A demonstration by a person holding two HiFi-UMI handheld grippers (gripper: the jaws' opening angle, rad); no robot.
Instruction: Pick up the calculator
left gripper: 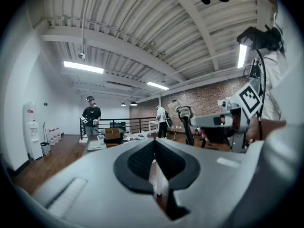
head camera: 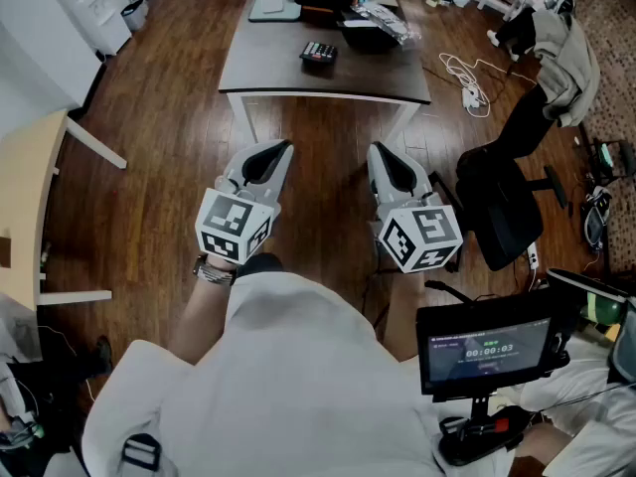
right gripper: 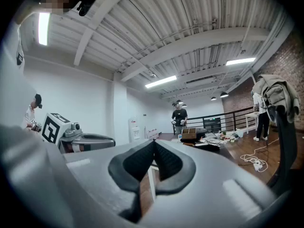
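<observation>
1. While both grippers sit at frame centre, the calculator (head camera: 319,53) lies on the dark table (head camera: 288,76) at upper centre, well apart from them.
2. Left gripper (head camera: 282,147): jaws together, nothing held.
3. Right gripper (head camera: 377,150): jaws together, nothing held.

Held level, left claw (head camera: 278,150) and right claw (head camera: 380,154) closed, empty.
</observation>
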